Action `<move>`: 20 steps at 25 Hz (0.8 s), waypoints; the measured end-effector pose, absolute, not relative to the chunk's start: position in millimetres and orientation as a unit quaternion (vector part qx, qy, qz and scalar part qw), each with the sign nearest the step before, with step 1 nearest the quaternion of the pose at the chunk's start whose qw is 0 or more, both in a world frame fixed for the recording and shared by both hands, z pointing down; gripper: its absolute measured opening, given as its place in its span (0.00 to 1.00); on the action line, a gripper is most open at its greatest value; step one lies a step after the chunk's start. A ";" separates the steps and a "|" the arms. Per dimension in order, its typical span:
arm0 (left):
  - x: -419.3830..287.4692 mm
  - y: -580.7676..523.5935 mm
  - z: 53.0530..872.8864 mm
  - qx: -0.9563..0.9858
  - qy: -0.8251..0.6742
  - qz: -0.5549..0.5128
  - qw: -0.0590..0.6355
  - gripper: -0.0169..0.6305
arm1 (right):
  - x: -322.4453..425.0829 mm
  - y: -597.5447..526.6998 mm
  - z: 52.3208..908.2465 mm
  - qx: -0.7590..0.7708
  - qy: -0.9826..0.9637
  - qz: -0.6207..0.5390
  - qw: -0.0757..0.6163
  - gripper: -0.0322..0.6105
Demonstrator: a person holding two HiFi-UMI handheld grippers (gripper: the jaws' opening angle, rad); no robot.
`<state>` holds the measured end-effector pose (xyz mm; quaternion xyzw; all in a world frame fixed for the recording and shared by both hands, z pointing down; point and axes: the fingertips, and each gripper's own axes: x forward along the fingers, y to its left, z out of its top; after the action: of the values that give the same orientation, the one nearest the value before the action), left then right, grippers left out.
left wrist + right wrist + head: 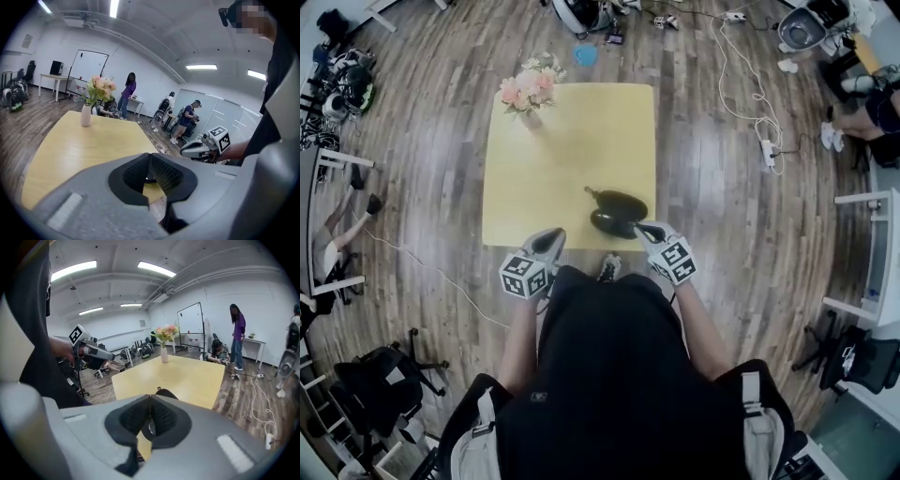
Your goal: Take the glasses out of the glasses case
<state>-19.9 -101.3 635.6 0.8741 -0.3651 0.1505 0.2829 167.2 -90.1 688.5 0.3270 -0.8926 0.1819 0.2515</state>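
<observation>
On the yellow table (581, 141) sit one open black glasses case (617, 211), near its front edge, and one flower vase (530, 114); two grippers, left gripper (551, 236) and right gripper (642, 228), jaws pressed together, empty; the right just beside the case.

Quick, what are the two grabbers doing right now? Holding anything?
Left gripper: closed, empty.
Right gripper: closed, empty, near the glasses case.

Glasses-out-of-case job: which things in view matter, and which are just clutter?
Job:
- glasses case, looks open, near the table edge
- right tongs, shut, empty, beside the case
- left tongs, shut, empty
- glasses: can't make them out

Clutter:
- vase of flowers, far corner of the table
- white cable on the floor
- office chair
</observation>
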 end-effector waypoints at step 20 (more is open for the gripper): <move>-46.9 -93.3 630.2 0.848 -0.421 0.123 0.297 0.08 | 150.3 -93.3 723.1 0.247 -0.894 0.127 0.353 0.06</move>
<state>-46.9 -93.3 630.2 0.8480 -0.4214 0.1227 0.2970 150.3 -93.3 723.1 0.2468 -0.8936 0.1274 0.3525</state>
